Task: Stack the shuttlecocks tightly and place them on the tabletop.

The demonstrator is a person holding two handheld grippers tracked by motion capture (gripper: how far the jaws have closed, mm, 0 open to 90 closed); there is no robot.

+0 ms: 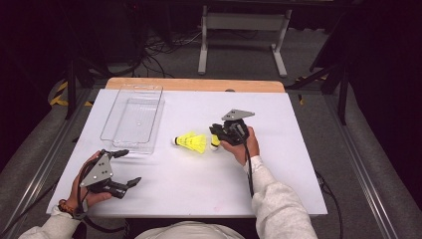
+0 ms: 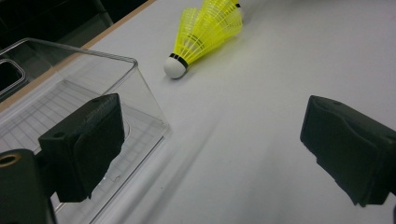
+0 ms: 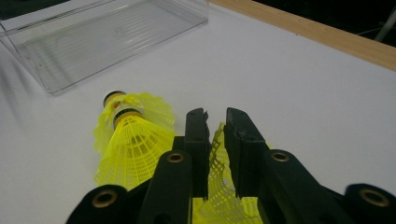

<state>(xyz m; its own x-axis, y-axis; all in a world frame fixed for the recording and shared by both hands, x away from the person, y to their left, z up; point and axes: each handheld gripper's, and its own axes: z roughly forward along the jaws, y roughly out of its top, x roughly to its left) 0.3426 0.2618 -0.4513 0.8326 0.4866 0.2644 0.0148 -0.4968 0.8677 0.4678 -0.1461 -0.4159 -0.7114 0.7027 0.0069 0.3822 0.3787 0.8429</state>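
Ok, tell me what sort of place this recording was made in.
Probably a lab or recording workspace, not a home: a white-topped table stands on grey carpet amid dark metal framing, with loose cables on the floor behind, and the person holds a sensor-rigged gripper in each hand.

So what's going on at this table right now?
A person sits at a white table with a gripper in each hand. The right gripper is closed on the yellow mesh skirt of a shuttlecock. Two more nested yellow shuttlecocks lie on the table just beside it. The left gripper is held open near the table's front left, holding nothing. A clear plastic tray sits empty at the back left.
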